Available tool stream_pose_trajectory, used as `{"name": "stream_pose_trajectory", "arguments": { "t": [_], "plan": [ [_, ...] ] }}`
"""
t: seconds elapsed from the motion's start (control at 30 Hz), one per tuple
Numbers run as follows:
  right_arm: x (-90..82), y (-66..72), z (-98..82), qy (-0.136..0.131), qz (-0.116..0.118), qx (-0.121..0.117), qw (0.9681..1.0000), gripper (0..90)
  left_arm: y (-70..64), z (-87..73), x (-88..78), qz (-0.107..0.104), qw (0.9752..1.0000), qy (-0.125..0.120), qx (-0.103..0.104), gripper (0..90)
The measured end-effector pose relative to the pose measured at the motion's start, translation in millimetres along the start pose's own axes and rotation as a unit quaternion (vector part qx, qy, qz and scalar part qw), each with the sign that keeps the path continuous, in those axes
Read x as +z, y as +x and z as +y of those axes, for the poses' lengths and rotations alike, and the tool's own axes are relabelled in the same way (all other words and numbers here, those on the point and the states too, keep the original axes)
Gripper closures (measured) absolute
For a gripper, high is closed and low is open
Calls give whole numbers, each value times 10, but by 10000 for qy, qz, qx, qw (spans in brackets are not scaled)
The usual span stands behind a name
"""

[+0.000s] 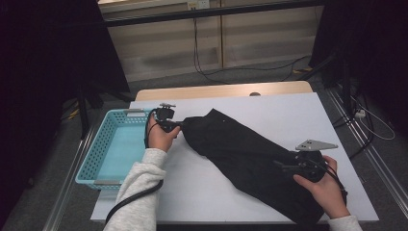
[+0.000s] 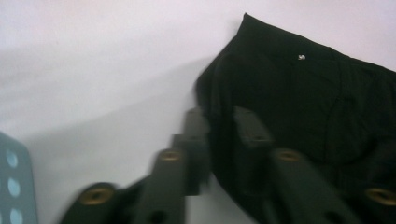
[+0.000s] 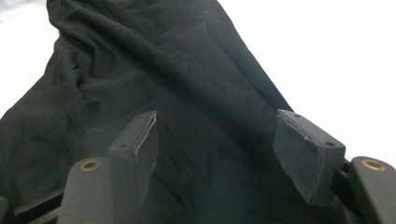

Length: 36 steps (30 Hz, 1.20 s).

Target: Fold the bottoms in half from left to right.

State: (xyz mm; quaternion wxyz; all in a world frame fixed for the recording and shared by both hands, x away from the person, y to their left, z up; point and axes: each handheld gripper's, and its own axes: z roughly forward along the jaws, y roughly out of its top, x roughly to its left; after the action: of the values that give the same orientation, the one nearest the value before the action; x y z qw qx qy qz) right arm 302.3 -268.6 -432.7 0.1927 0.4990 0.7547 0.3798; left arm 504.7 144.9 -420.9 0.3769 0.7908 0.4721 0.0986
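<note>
While the black garment point(image 1: 250, 156) lies stretched slantwise across the white tabletop point(image 1: 288, 115), a gripper sits at each of its ends. Its upper end points toward the light blue basket point(image 1: 103, 144) at the tabletop's left edge, and its lower end runs down to the near right corner.

In the high view the left gripper point(image 1: 180, 124) is held by the left hand point(image 1: 161, 137), just beside the basket, with its tip at the garment's upper end. The left gripper view shows the two fingers point(image 2: 198, 128) parted, with the folded edge of the cloth between them; that view is blurred, so I cannot be sure, but the pads do not seem to press the cloth, and I read the fingers as released. A small pale speck point(image 2: 301, 57) shows on the cloth farther along.

The right gripper point(image 1: 284, 166), carrying its grey three-cornered plate point(image 1: 315, 144), rests over the garment's lower end in the right hand point(image 1: 325, 190). In the right gripper view its fingers point(image 3: 140, 144) stand wide apart, released, with wrinkled black cloth lying beneath and between them. Neither pad is seen pinching a fold.

A grey sleeve point(image 1: 142, 192) covers the left forearm, and a black cable point(image 1: 132, 199) trails along it.
</note>
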Motion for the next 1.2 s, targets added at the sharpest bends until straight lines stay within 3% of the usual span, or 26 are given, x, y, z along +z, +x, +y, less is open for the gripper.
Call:
{"name": "stream_pose_trajectory", "arguments": {
  "t": [0.17,0.3,0.6,0.77,0.93,0.97,1.1,1.2],
  "plan": [
    [-66,-70,-63,31,-64,58,10000,347,-76,-21,49,-119,9999,2,97,371],
    [-136,-139,-151,139,-150,134,9997,392,-210,-51,48,-290,9992,94,274,300],
    [-357,-240,-346,284,-401,277,9984,481,-525,-192,104,-612,9965,118,566,228],
    [-573,-312,-478,272,-601,445,9968,561,-583,-259,99,-706,9950,129,699,205],
    [-674,-370,-615,479,-781,558,9942,626,-619,-308,54,-727,9938,122,834,196],
    [-681,-382,-648,568,-848,584,9931,675,-622,-319,47,-737,9934,110,873,195],
    [-657,-413,-699,773,-769,640,9920,731,-631,-345,39,-797,9926,83,908,196],
    [-655,-428,-716,756,-645,754,9922,832,-637,-339,17,-776,9929,-8,899,196]
  ]
}}
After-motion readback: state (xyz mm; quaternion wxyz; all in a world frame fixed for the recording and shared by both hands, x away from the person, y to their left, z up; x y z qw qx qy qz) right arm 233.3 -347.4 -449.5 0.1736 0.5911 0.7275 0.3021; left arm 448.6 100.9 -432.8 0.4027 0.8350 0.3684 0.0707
